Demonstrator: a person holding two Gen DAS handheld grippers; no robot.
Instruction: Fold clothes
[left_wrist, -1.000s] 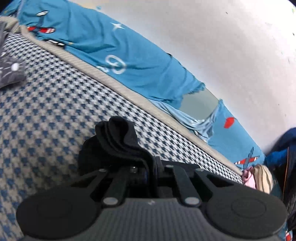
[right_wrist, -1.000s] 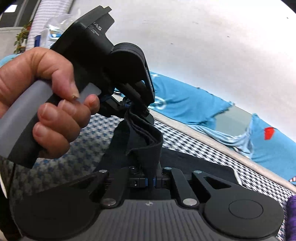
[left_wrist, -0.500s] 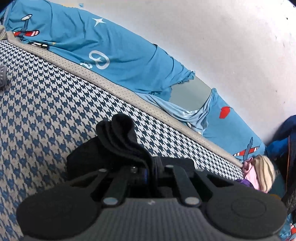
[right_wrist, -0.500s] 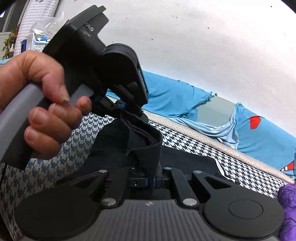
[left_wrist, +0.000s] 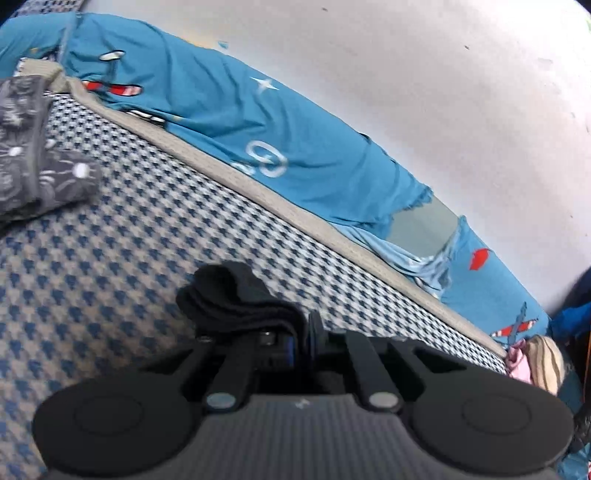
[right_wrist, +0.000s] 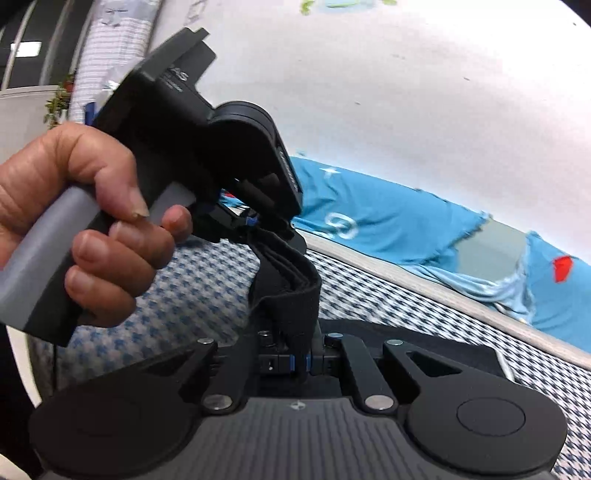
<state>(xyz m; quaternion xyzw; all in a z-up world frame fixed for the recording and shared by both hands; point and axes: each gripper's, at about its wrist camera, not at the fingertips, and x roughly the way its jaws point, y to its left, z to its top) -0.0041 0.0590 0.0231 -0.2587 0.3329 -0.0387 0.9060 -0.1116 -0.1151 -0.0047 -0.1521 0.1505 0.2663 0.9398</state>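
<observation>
Above the checked mattress (left_wrist: 110, 266), both grippers have their jaws pinched shut on the same black garment (right_wrist: 291, 291); the left gripper (right_wrist: 258, 225) holds it at a bunched edge, where several layers of cloth stack up (left_wrist: 229, 295), and the right gripper (right_wrist: 299, 360) holds a band of it close by; the stretch between the two grips is short and slack, running up and away from the right gripper toward the left one, which sits higher over the mattress; a hand (right_wrist: 85, 221) is wrapped round the left gripper's handle. More of the black cloth lies flat on the mattress past the right gripper, its long side running along the mattress edge, toward the blue sheet (right_wrist: 388, 221) by the wall. With both grips so near each other, neither gripper is clearly the nearer one to the free cloth, though I'd judge the flat part lies on the right gripper's side. How many folds the garment already carries I cannot tell; a grey patterned piece (left_wrist: 33, 158) rests on the mattress well apart from the black one.
</observation>
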